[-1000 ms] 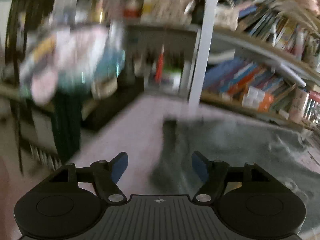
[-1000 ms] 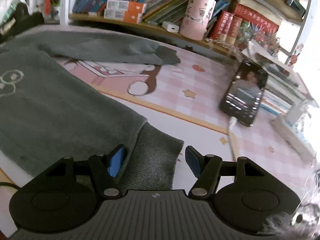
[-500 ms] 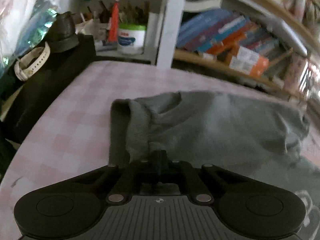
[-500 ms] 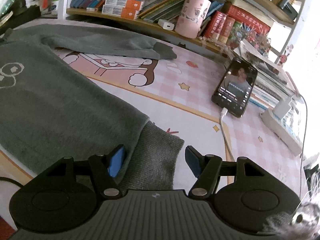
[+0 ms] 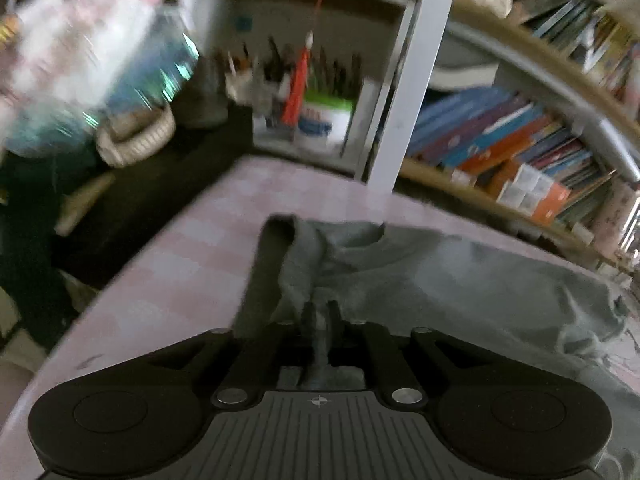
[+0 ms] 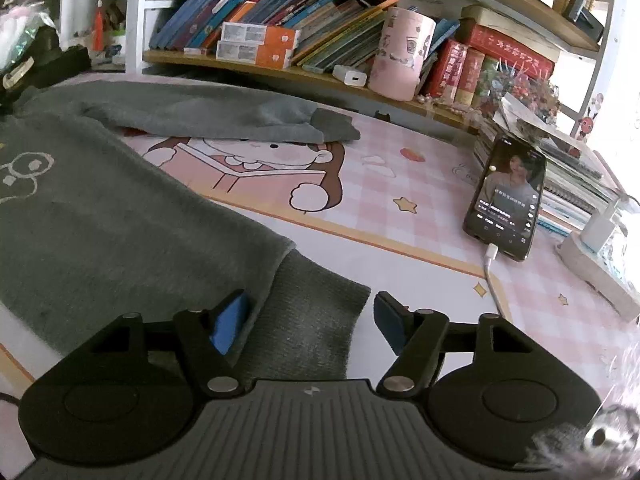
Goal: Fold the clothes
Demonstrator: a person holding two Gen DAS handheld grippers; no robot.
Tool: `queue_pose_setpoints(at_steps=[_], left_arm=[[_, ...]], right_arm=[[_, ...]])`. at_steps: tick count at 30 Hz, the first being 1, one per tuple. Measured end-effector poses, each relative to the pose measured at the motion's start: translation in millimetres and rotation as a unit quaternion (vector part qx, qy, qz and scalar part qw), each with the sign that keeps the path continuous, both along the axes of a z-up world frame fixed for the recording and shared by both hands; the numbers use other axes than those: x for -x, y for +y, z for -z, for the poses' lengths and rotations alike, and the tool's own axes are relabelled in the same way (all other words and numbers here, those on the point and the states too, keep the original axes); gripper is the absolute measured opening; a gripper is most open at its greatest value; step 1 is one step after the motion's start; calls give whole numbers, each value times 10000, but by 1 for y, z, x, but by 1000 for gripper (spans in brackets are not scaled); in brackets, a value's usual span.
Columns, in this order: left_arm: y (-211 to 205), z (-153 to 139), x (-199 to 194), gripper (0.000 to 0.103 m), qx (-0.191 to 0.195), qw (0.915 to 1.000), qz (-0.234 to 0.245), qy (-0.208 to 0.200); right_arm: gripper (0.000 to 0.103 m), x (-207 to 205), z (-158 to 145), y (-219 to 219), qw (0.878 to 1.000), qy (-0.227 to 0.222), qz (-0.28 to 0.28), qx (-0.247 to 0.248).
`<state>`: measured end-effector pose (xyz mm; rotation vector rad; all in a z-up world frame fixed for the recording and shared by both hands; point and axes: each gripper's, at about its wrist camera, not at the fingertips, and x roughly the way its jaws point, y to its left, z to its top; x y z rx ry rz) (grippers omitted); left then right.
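Observation:
A grey sweatshirt (image 6: 100, 216) with a pale outline print lies spread on a pink cartoon desk mat (image 6: 400, 184). One sleeve (image 6: 208, 114) lies across the far side. My right gripper (image 6: 308, 316) is open, its fingers on either side of the ribbed hem (image 6: 312, 328) at the near corner. In the left wrist view the sweatshirt (image 5: 460, 280) is bunched, and my left gripper (image 5: 320, 312) is shut on a fold of it beside a ribbed cuff (image 5: 272, 264).
A phone (image 6: 508, 196) on a white cable leans against stacked books at the right. A pink cup (image 6: 400, 54) and books fill the shelf behind. A white post (image 5: 412, 76) and a pen holder (image 5: 320, 120) stand beyond the left gripper. The table's left edge drops off (image 5: 132, 272).
My left gripper went from open to shut on the sweatshirt fold and has since lifted and tilted a little. My right gripper has stayed open over the hem.

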<state>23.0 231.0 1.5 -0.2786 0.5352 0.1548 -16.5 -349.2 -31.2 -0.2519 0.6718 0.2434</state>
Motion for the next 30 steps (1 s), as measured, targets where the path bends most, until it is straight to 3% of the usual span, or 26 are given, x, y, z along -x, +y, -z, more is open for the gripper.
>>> queue_pose_setpoints(at_steps=[4, 5, 8, 9, 11, 14, 15, 17, 26, 30], left_arm=[[-15, -8, 60, 9, -146, 9990, -71, -426], [-19, -7, 75, 15, -228, 9982, -233, -509], [-26, -1, 120, 46, -385, 9928, -799, -804], [-26, 3, 132, 47, -329, 9906, -976, -904], [-24, 7, 145, 47, -162, 9899, -1074, -915], [-27, 6, 144, 50, -389, 9918, -997, -694], [-28, 5, 142, 59, -462, 9917, -1015, -641], [-29, 6, 138, 68, -491, 9920, -1004, -579], [-29, 17, 129, 68, -343, 9934, -984, -468], [-15, 16, 136, 66, -15, 9916, -1137, -613]], right_arm=[[66, 6, 1, -1, 9997, -126, 123, -145], [65, 11, 0, 0, 9995, -186, 145, -188], [65, 29, -5, 1, 9984, -384, 176, -374], [65, 36, -7, 0, 9979, -446, 183, -440], [65, 49, -10, -2, 9970, -535, 236, -516], [63, 61, -11, -6, 9963, -575, 332, -547], [62, 63, -11, -7, 9962, -567, 363, -547], [60, 64, -9, -11, 9959, -511, 495, -562], [58, 64, -11, -18, 9935, -421, 642, -844], [46, 59, -1, -16, 9954, -222, 669, -652]])
